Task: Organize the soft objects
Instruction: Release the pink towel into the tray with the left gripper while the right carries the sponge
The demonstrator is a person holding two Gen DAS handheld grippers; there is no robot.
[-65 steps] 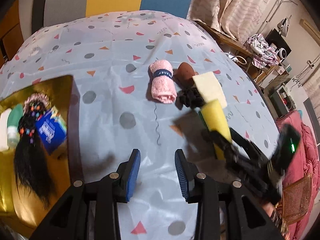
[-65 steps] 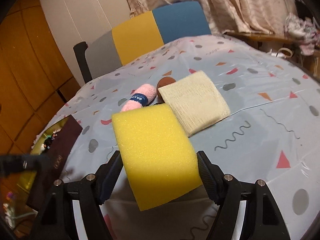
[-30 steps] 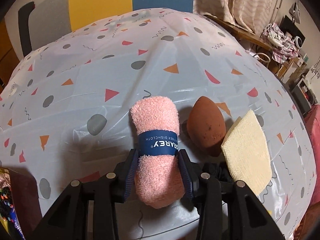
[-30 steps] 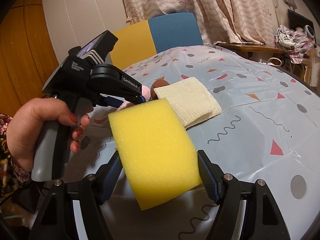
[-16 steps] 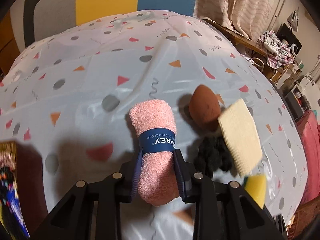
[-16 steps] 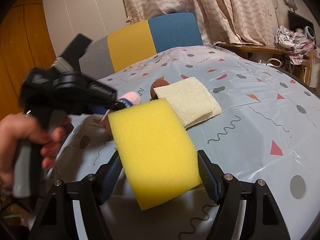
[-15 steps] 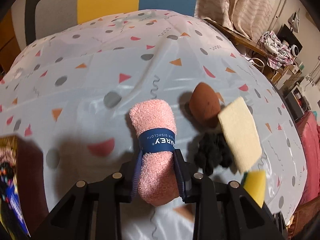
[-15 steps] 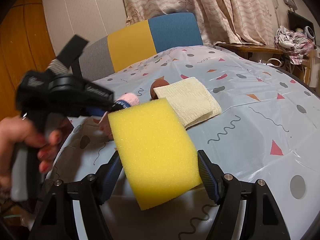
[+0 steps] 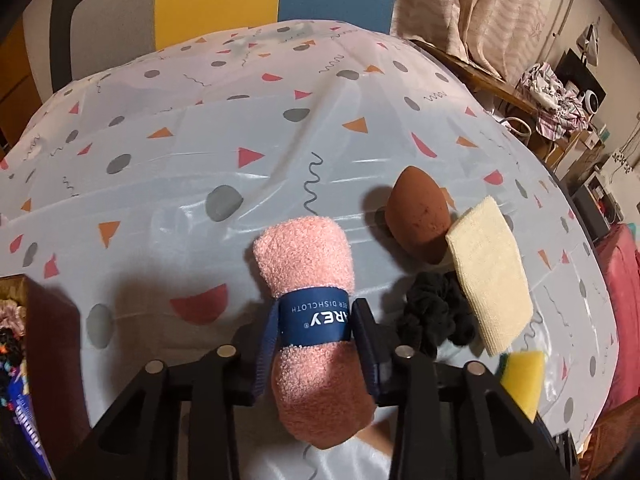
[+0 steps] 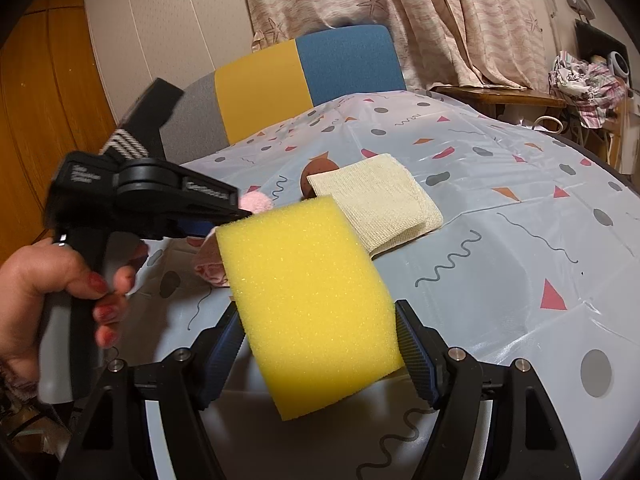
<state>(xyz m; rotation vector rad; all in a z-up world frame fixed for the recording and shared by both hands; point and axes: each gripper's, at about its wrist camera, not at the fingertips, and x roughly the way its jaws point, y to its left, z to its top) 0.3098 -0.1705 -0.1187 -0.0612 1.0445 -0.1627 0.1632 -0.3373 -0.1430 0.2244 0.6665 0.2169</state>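
My left gripper (image 9: 314, 322) is shut on a rolled pink dishcloth (image 9: 308, 264) with a blue paper band and holds it above the table. Right of it lie a brown egg-shaped sponge (image 9: 418, 218), a folded cream cloth (image 9: 490, 276) and a black scrunchie (image 9: 434, 322). My right gripper (image 10: 320, 332) is shut on a yellow foam sponge (image 10: 308, 296), held above the table; the sponge's corner shows in the left wrist view (image 9: 522, 376). The left gripper with the pink roll (image 10: 256, 201) shows at the left of the right wrist view, beside the cream cloth (image 10: 380, 200).
The table carries a pale patterned plastic cover (image 9: 200, 120). A gold box (image 9: 12, 320) with hair items stands at its left edge. A grey, yellow and blue chair back (image 10: 300, 76) is behind the table. Curtains and clutter are at the right.
My left gripper closed on the pink dishcloth and has lifted it off the table and back a little. My right gripper holds still with the yellow sponge.
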